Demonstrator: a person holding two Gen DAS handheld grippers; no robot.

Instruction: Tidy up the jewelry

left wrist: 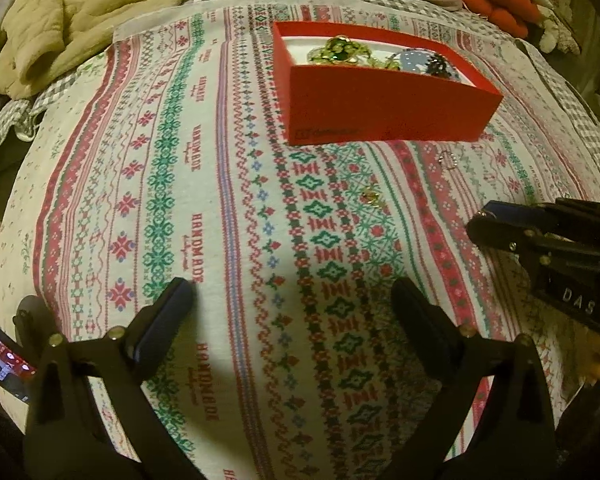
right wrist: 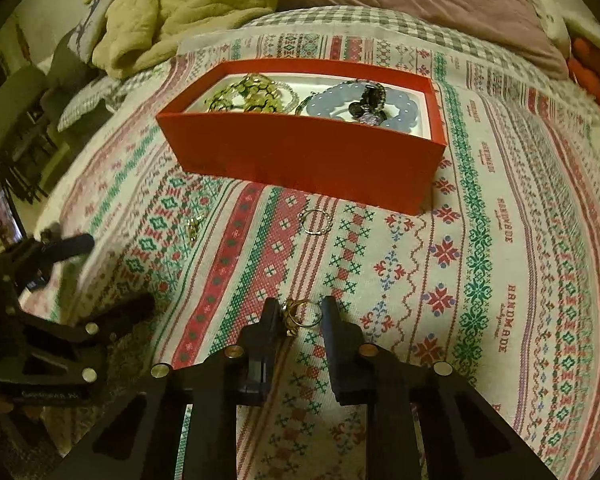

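A red box (right wrist: 308, 160) sits on the patterned cloth and holds green-gold jewelry (right wrist: 252, 92), a blue bead bracelet (right wrist: 340, 104) and a dark piece. My right gripper (right wrist: 300, 316) is shut on a gold ring (right wrist: 298, 316), held between its fingertips just above the cloth. A thin ring (right wrist: 315, 222) and a small gold piece (right wrist: 194, 226) lie on the cloth in front of the box. In the left wrist view my left gripper (left wrist: 292, 300) is open and empty over the cloth, with the box (left wrist: 380, 108) ahead, the gold piece (left wrist: 370, 197) and the thin ring (left wrist: 448, 159) beyond it.
A beige blanket (right wrist: 188, 4) and a mauve pillow (right wrist: 432, 4) lie behind the box. Red-orange soft things (left wrist: 496, 4) sit at the far right. The right gripper (left wrist: 548, 248) shows at the right of the left wrist view.
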